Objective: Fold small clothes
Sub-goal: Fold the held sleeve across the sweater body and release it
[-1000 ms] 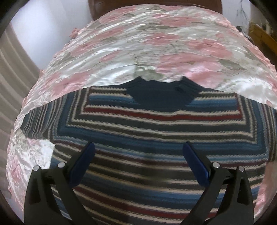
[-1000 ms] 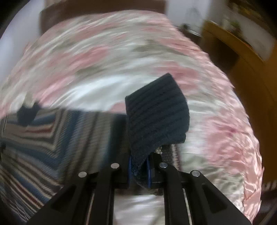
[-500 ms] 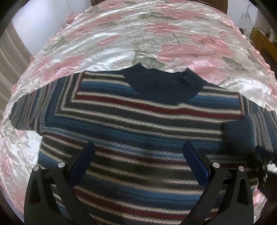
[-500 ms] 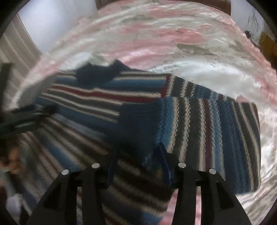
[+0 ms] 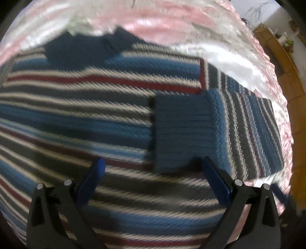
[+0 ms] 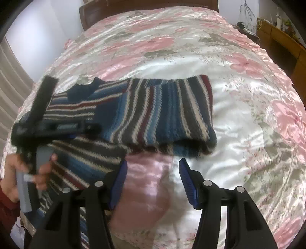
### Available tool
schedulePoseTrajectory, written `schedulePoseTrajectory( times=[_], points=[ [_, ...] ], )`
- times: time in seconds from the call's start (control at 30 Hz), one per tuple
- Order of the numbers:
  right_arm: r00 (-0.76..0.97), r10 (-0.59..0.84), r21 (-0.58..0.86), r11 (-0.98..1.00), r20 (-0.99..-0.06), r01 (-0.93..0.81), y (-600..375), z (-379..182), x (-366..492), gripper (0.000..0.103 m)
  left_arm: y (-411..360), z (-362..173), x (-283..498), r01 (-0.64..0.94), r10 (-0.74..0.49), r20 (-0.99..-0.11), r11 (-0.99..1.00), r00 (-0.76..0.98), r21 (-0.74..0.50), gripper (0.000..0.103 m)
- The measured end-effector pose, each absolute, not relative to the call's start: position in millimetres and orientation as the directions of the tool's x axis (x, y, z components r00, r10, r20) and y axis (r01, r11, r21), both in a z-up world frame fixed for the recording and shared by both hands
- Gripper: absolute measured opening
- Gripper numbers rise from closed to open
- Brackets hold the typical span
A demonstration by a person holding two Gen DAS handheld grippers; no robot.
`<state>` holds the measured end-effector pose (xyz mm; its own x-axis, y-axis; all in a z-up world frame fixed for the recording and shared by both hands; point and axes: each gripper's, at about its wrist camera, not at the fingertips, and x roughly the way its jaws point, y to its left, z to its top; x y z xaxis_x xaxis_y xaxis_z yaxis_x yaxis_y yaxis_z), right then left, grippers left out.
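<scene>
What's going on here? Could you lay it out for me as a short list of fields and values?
Setting: bed with a pink floral satin bedspread
Garment: striped sweater, lying flat
Folded part: one sleeve laid across the body, dark cuff on the chest
Left gripper: open, above the sweater, holding nothing
Right gripper: open, over bare bedspread beside the sweater
Person: a hand grips the left tool

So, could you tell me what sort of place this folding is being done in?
Most likely a home bedroom. The striped sweater lies on a bed covered with a shiny pink floral bedspread, a dark wooden headboard stands at the far end, and wooden furniture runs along the right wall.
</scene>
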<state>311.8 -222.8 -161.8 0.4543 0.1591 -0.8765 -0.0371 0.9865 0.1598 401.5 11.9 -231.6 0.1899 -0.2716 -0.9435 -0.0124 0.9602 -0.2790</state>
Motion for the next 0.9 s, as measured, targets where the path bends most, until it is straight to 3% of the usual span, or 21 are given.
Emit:
schedulePoseTrajectory(
  times=[0.1,0.2,0.3,0.53,0.7,0.9],
  points=[
    [0.461,0.149,0.152,0.988,-0.875,-0.03,-229,-166,304,0.056,3,-233,406,-0.044,-0.264,-0.941,0.959,0.209,-0.279,0.097],
    [0.47,0.135,0.143,0.99,-0.872,-0.019,-233,-169,299,0.057,-6,-227,407,-0.045,-0.254,-0.938,0.961,0.238,-0.272,0.045],
    [0.475,0.15,0.169,0.986,-0.867,-0.001,-239,-171,296,0.057,1,-219,410,-0.088,-0.247,-0.932,0.956,0.267,-0.279,0.014],
    [0.493,0.147,0.181,0.983,-0.858,0.022,-243,-163,293,0.057,54,-191,409,-0.15,-0.389,-0.859,0.877,0.332,-0.456,0.008],
    [0.485,0.149,0.188,0.982,-0.862,0.034,-241,-164,299,0.057,65,-179,413,-0.059,-0.399,-0.878,0.902,0.264,-0.428,0.005],
    [0.479,0.178,0.219,0.975,-0.86,0.031,-232,-170,301,0.056,103,-163,415,-0.044,-0.337,-0.857,0.923,0.39,-0.382,0.005]
  ],
)
